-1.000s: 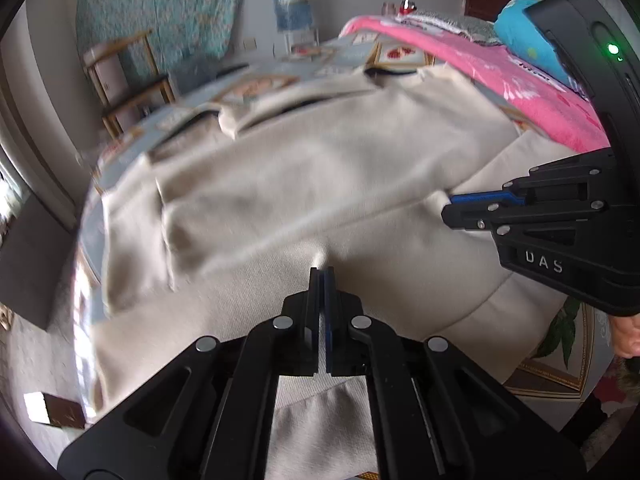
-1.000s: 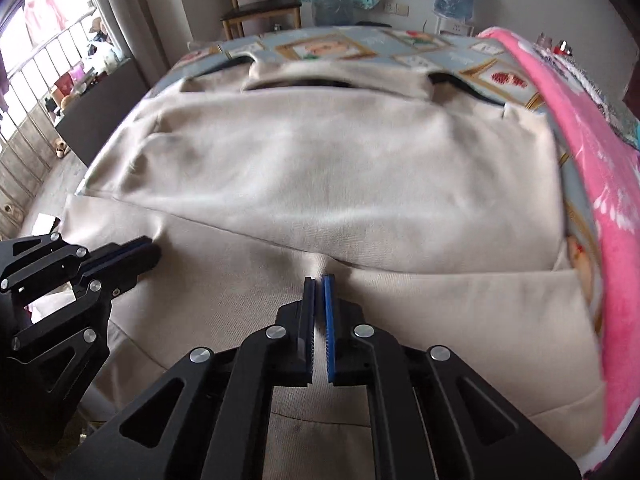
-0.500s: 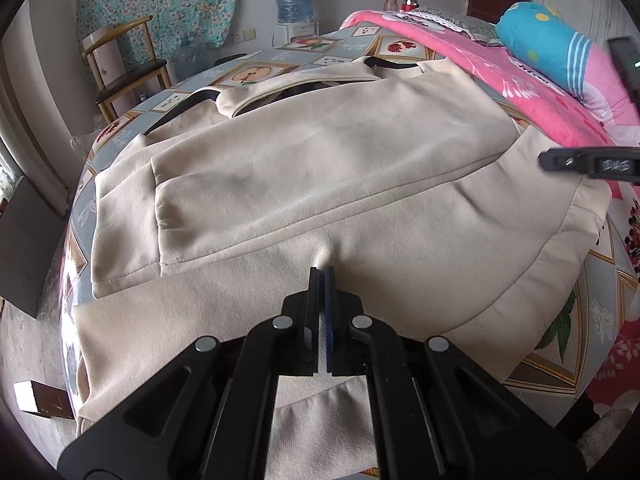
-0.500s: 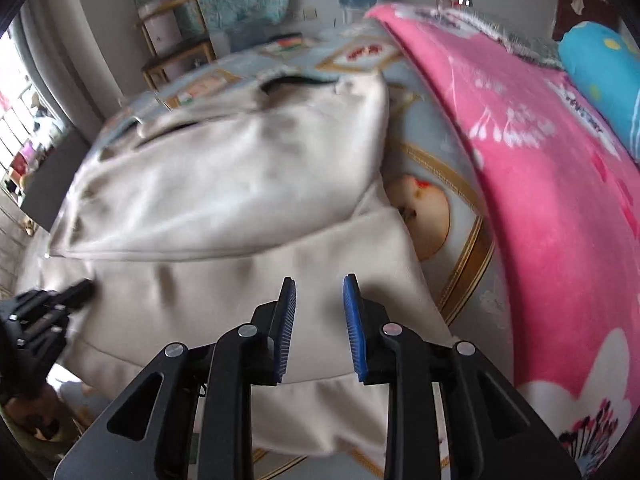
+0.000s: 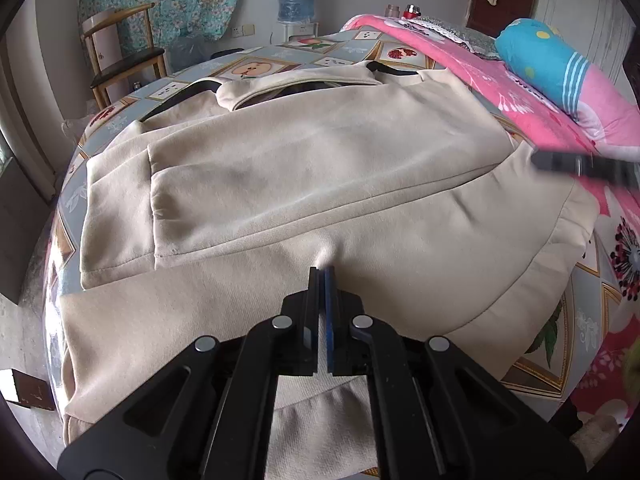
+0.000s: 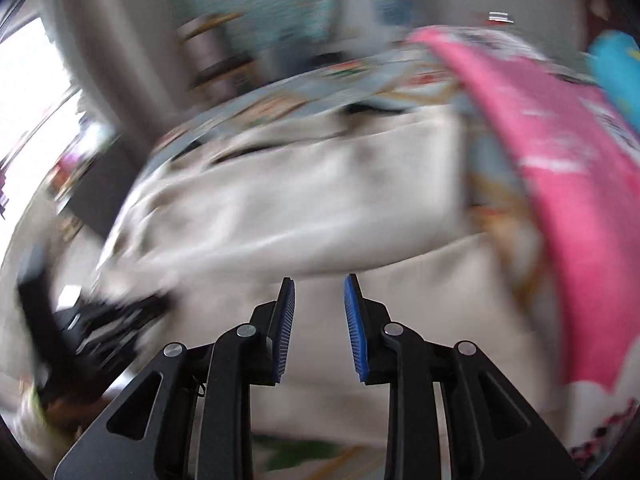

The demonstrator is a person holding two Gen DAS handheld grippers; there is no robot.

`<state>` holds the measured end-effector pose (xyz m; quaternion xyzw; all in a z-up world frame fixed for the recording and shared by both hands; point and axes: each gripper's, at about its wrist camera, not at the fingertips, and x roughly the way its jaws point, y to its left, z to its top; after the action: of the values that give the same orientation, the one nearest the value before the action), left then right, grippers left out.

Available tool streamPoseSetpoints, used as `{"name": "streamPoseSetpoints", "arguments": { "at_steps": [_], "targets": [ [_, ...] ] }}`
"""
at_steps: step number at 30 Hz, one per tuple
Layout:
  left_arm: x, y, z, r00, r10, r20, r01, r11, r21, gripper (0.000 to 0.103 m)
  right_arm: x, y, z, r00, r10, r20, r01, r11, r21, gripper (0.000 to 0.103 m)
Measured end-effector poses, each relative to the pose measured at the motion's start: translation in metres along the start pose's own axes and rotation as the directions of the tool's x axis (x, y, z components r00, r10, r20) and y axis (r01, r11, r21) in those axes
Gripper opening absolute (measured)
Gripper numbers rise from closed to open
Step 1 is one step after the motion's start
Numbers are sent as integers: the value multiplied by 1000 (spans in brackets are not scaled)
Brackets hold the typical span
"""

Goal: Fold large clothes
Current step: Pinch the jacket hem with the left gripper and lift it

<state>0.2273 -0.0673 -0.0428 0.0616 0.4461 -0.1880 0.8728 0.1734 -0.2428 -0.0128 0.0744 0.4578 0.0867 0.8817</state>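
Right gripper (image 6: 319, 312) let go of sweater (image 5: 320, 168), jaws now apart, swinging away; left gripper (image 5: 321, 280) stays pinched on hem fold; next fold pending

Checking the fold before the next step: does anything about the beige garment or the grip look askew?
Mostly tidy. The beige garment lies flat on the bed. One oddity: the left hand-held gripper is shut on a small puckered ridge of cloth, while the right hand-held gripper is open, holding nothing; its view is motion-blurred.
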Motion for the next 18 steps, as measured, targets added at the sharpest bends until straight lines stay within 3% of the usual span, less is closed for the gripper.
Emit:
{"name": "streamPoseSetpoints", "arguments": {
  "at_steps": [4,6,10,14,18],
  "targets": [
    [1,5,1,1000,-31,-1,31,999,-27,2,40,51,-9,997,50,-62,-58,989,-139,25],
    [1,10,1,998,-56,2,56,997,-54,3,62,56,-11,997,8,-83,-22,986,-163,22],
    [-5,31,-3,989,-148,18,149,975,-162,6,65,53,-6,997,11,-82,-24,987,-156,17],
    [-52,55,-20,977,-184,111,204,955,-214,6,65,46,-6,996,35,-81,-45,991,-128,16],
    [-88,73,-48,976,-178,122,201,956,-213,6,65,50,-8,996,26,-85,-37,991,-127,16]
  ]
}}
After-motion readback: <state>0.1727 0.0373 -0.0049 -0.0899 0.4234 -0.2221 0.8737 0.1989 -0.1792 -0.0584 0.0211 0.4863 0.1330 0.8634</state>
